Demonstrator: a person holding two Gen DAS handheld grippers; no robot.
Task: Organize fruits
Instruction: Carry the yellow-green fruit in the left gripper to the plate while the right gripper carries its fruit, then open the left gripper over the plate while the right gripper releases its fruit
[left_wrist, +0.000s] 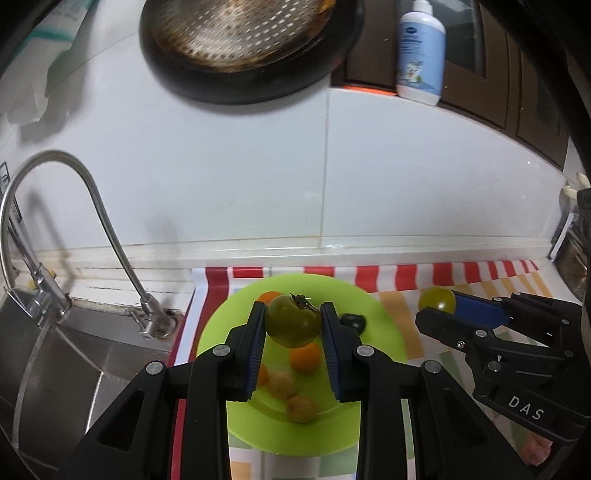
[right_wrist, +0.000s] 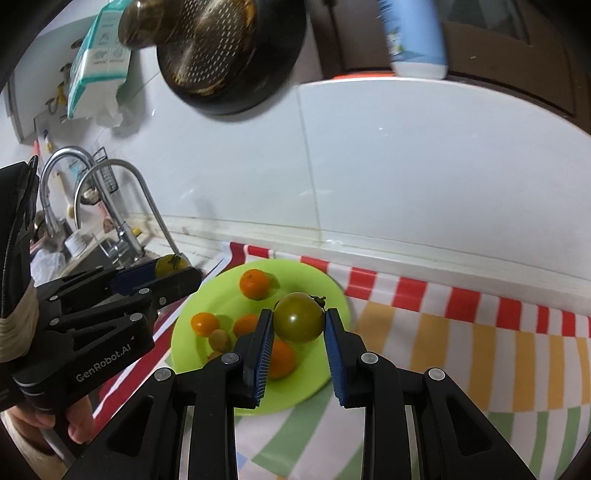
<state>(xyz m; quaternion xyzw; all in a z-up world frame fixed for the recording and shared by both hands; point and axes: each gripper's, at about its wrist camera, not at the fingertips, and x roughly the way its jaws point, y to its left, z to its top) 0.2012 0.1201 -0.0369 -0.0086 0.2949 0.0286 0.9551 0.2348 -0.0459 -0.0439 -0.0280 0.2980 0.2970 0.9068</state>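
Note:
My left gripper (left_wrist: 293, 319) is shut on a green tomato (left_wrist: 293, 321) and holds it above the lime-green plate (left_wrist: 376, 317). My right gripper (right_wrist: 299, 325) is shut on a second green tomato (right_wrist: 299, 322) above the plate's right side (right_wrist: 334, 295). The plate holds several small orange fruits (right_wrist: 255, 283), yellowish round fruits (left_wrist: 281, 384) and a dark fruit (left_wrist: 354, 322). The right gripper shows at the right in the left wrist view (left_wrist: 437, 306); the left gripper shows at the left in the right wrist view (right_wrist: 173, 269).
The plate lies on a striped cloth (right_wrist: 480, 332) on the counter. A steel sink (left_wrist: 66, 369) and curved tap (left_wrist: 92, 206) are on the left. A dark pan with a strainer (left_wrist: 243, 48) and a blue bottle (left_wrist: 421, 55) are up on the tiled wall.

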